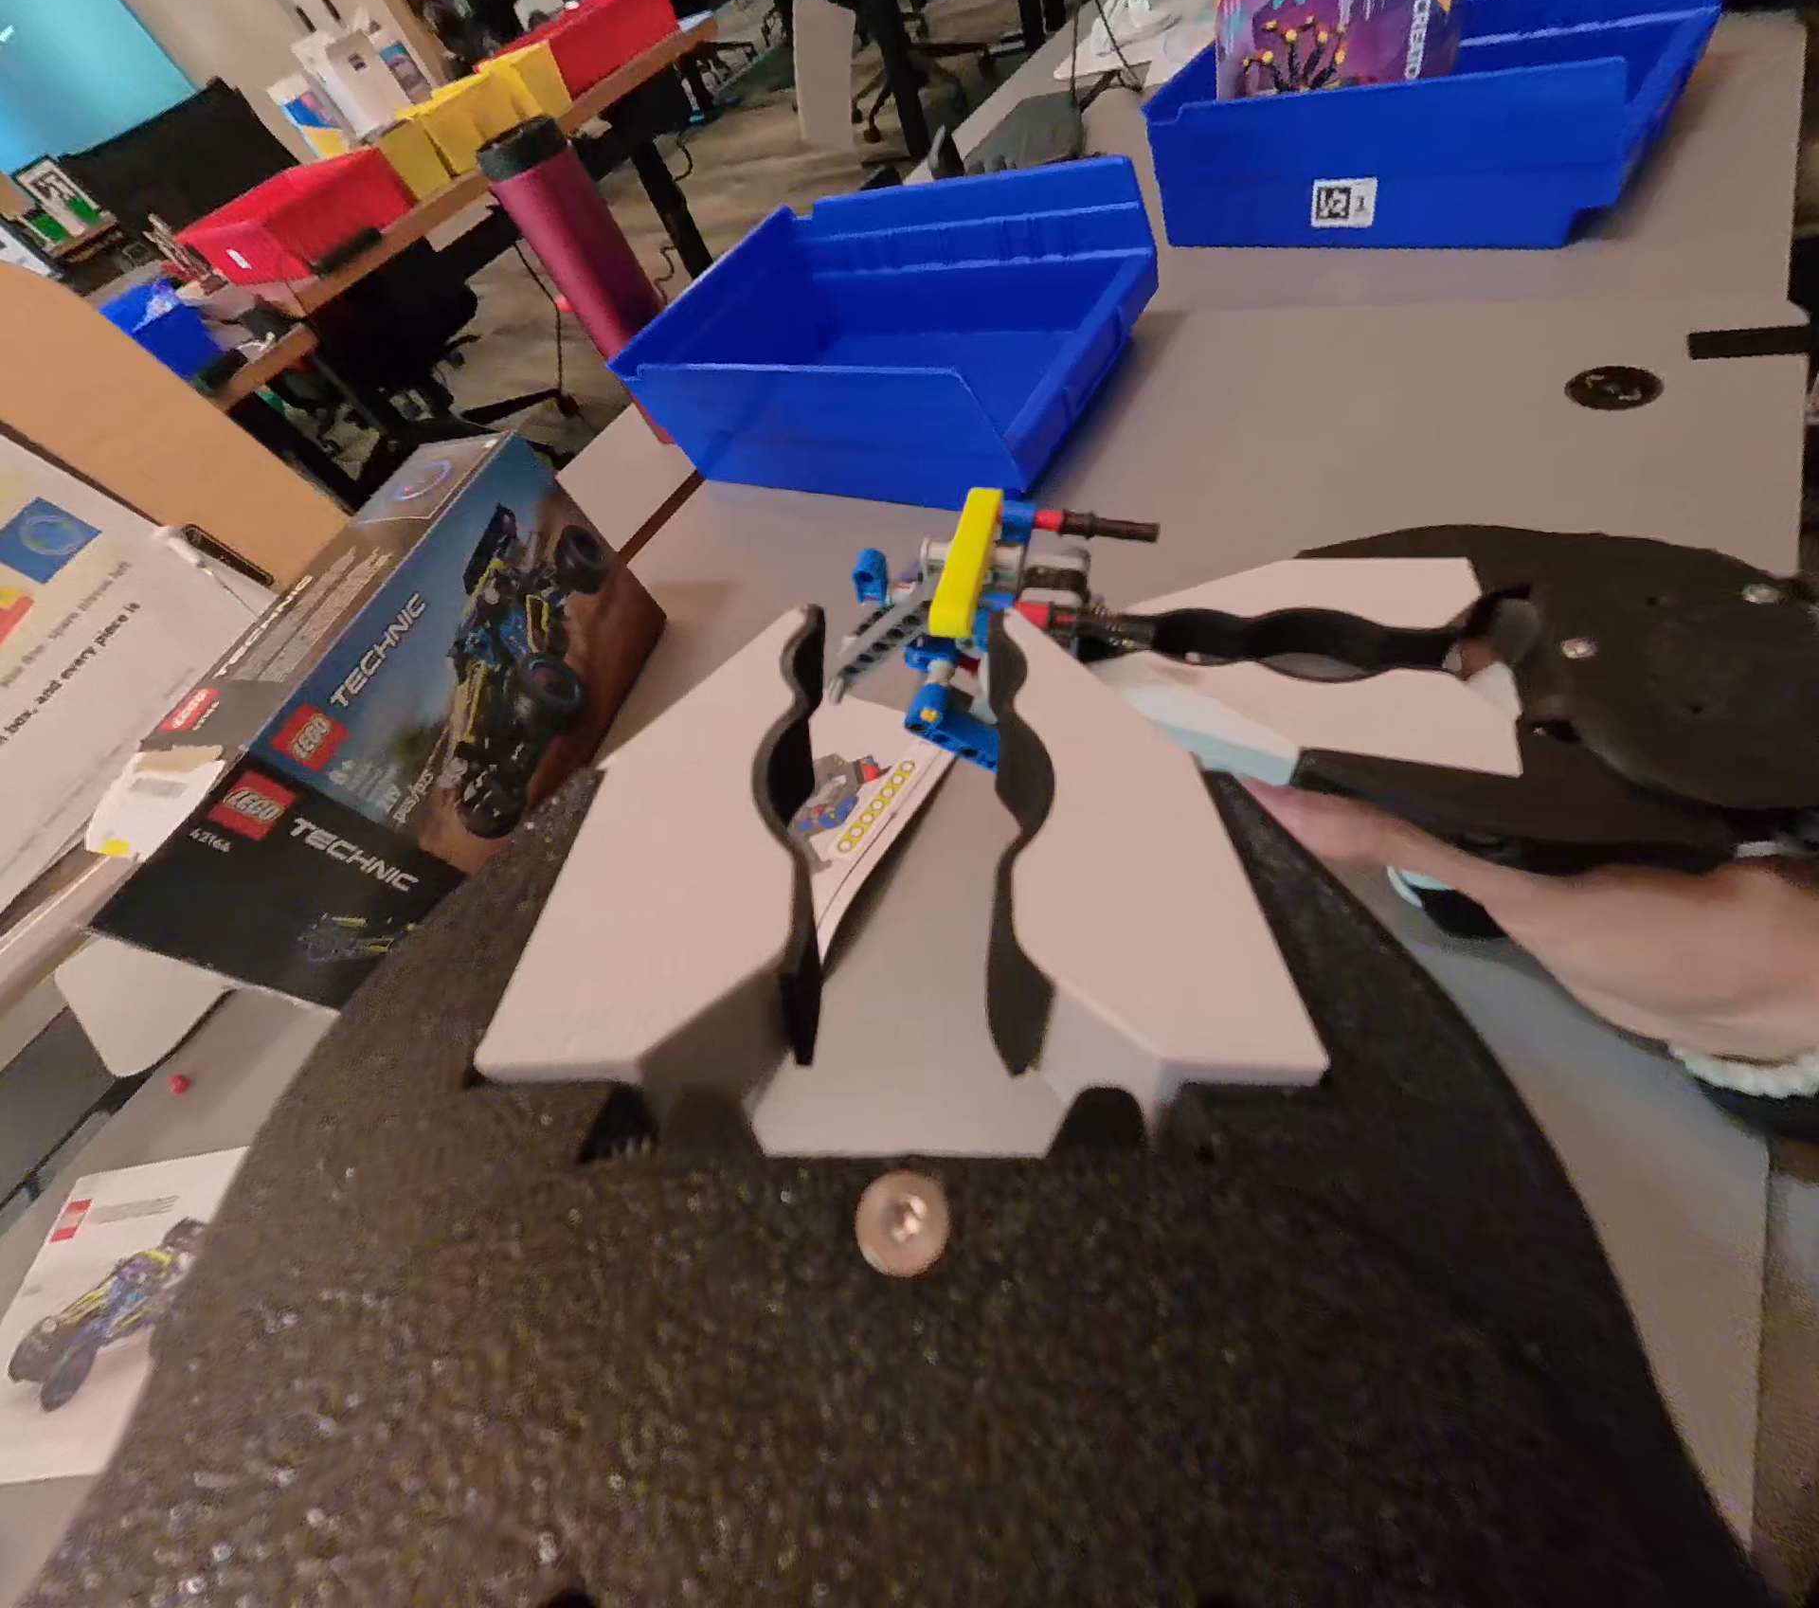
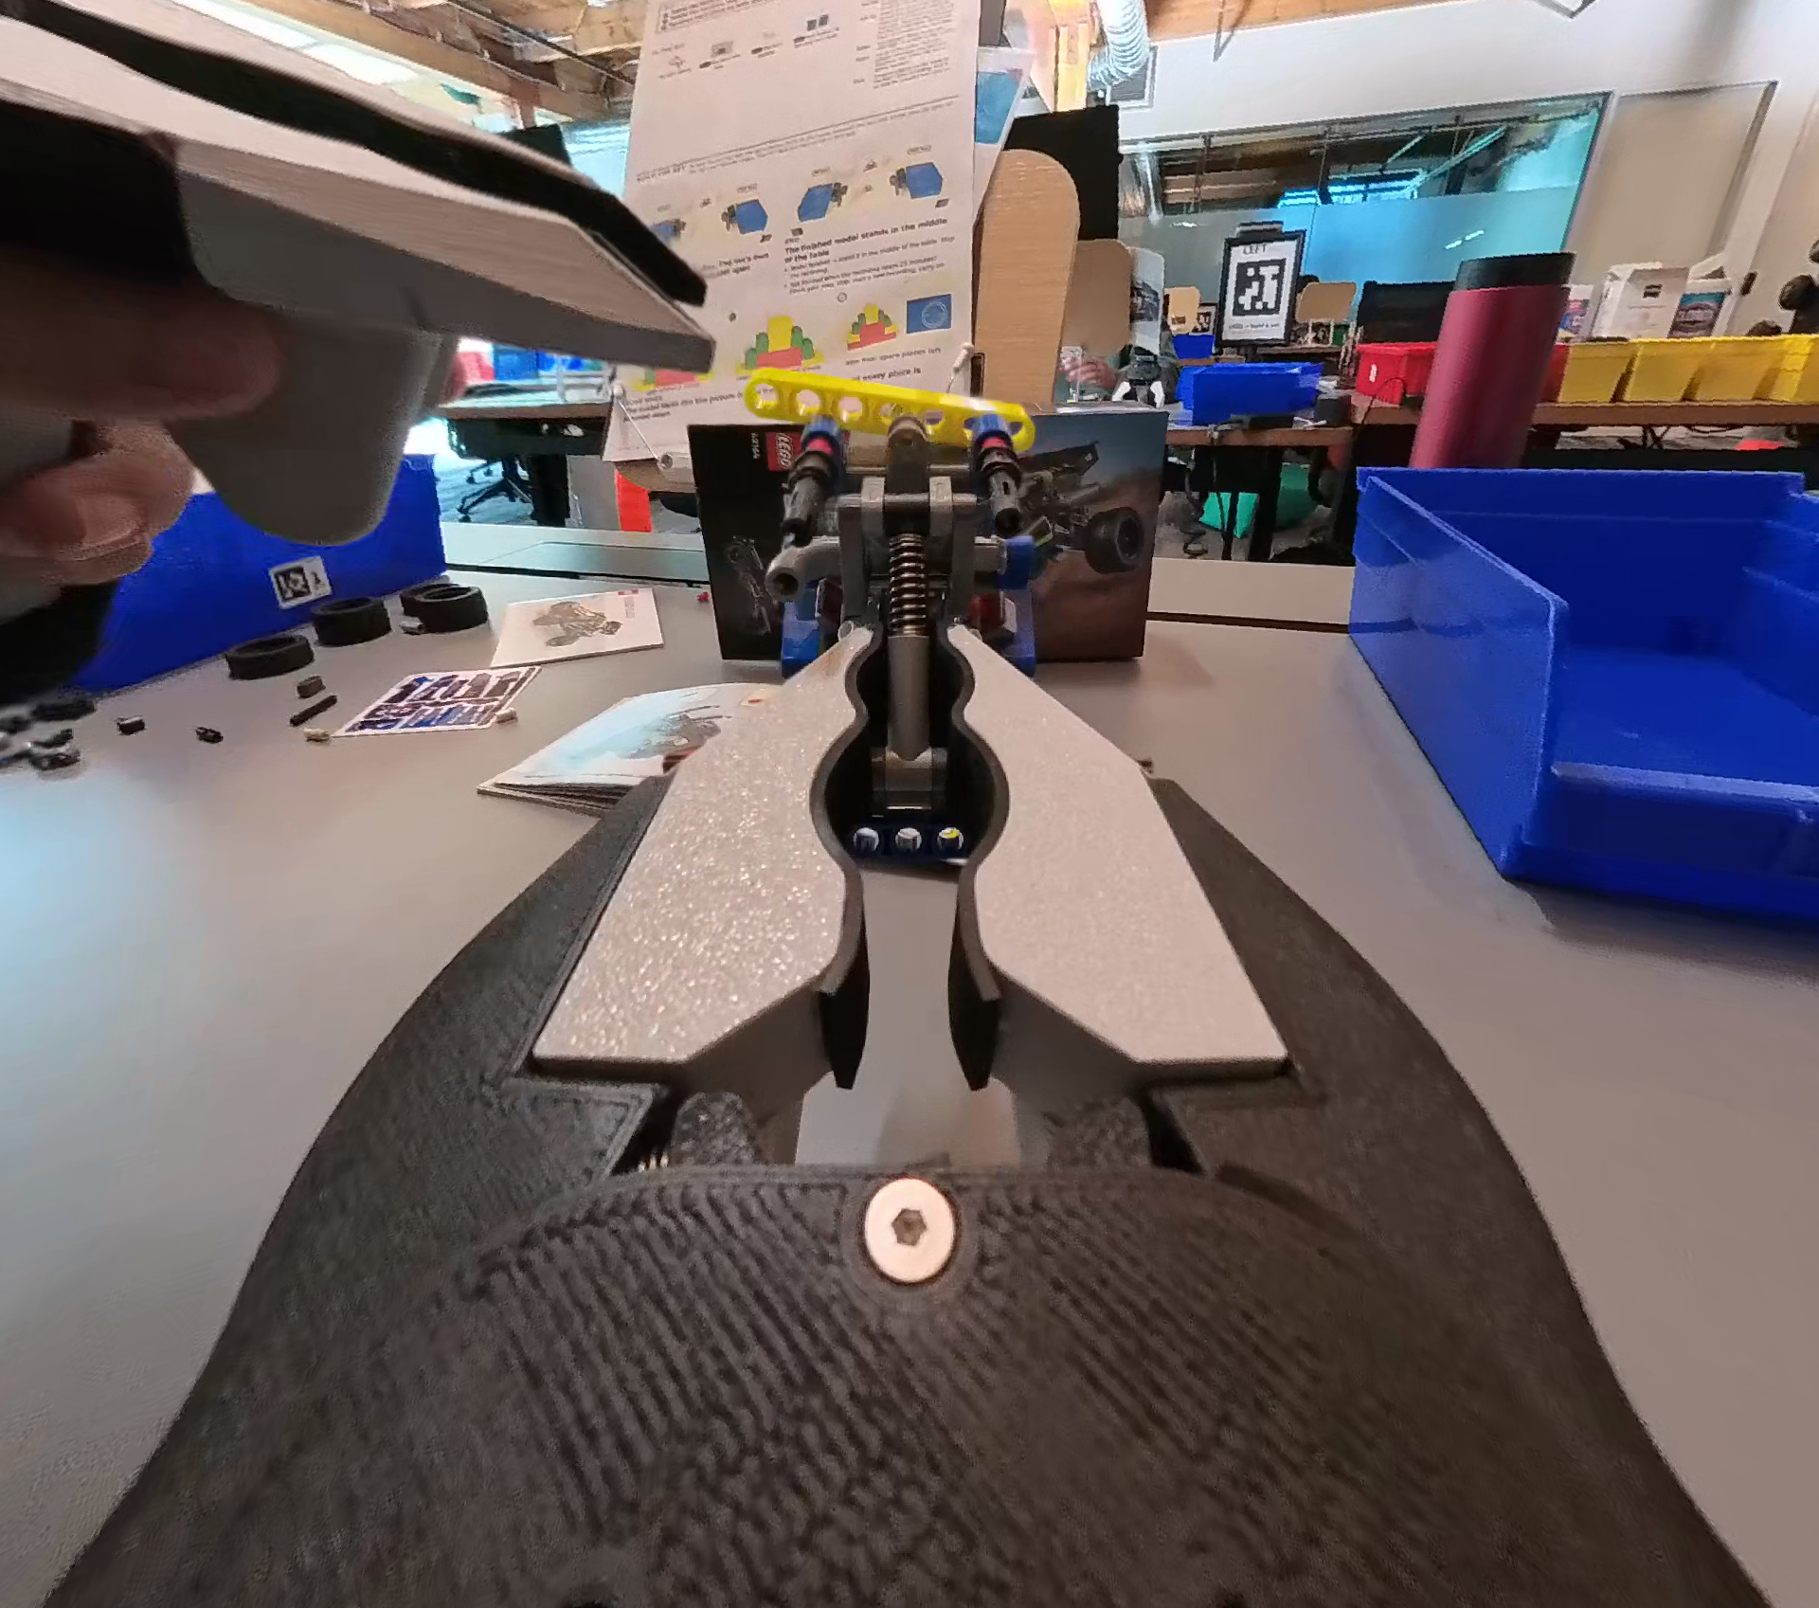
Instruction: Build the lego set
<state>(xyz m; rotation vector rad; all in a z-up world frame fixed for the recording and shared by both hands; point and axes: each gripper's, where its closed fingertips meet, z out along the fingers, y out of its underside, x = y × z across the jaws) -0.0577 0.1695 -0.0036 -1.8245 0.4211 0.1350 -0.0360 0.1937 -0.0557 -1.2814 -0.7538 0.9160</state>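
Small multicoloured brick-built assembly with yellow beam point(image 1: 970, 566) is being gripped by the closed right gripper point(image 2: 906, 675), while the left gripper point(image 1: 906, 675) is being held open around it

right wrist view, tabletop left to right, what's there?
Black tyres → sticker sheet → instruction booklet → toy-brick assembly clamped in the right gripper → blue bin.

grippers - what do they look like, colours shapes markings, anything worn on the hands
Both grippers, left and right, look alike: a broad black textured printed body with one silver screw in the middle, and two flat light grey fingers whose jaws have wavy black inner edges. No cables show. The right hand has a white fuzzy cuff at the wrist.
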